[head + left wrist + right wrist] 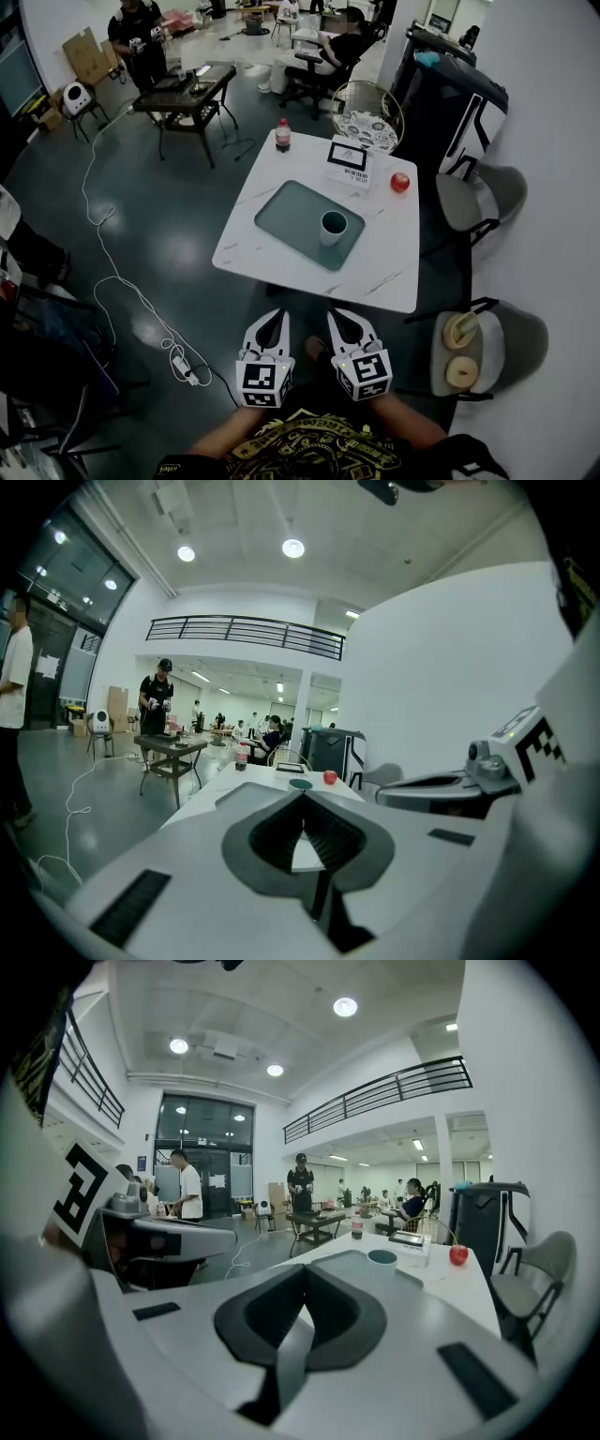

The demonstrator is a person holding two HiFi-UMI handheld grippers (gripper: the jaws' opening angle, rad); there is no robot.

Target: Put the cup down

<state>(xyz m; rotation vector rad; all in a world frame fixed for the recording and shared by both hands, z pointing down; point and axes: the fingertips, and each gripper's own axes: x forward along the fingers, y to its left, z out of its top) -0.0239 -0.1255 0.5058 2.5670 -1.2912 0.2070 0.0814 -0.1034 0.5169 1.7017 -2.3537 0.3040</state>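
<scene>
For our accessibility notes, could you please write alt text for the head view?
A teal cup stands on a grey-green tray on a white table. The left gripper and right gripper are shut and empty, short of the table's near edge.

No wording can be read. Dark print is seen on the white box (349, 169) on the bench (394, 253), but it is too small to be made out. The red label of the bottle (282, 137) is blurred. Only square black-and-white markers are borne by the left gripper (277, 317) and the right gripper (339, 317).
</scene>
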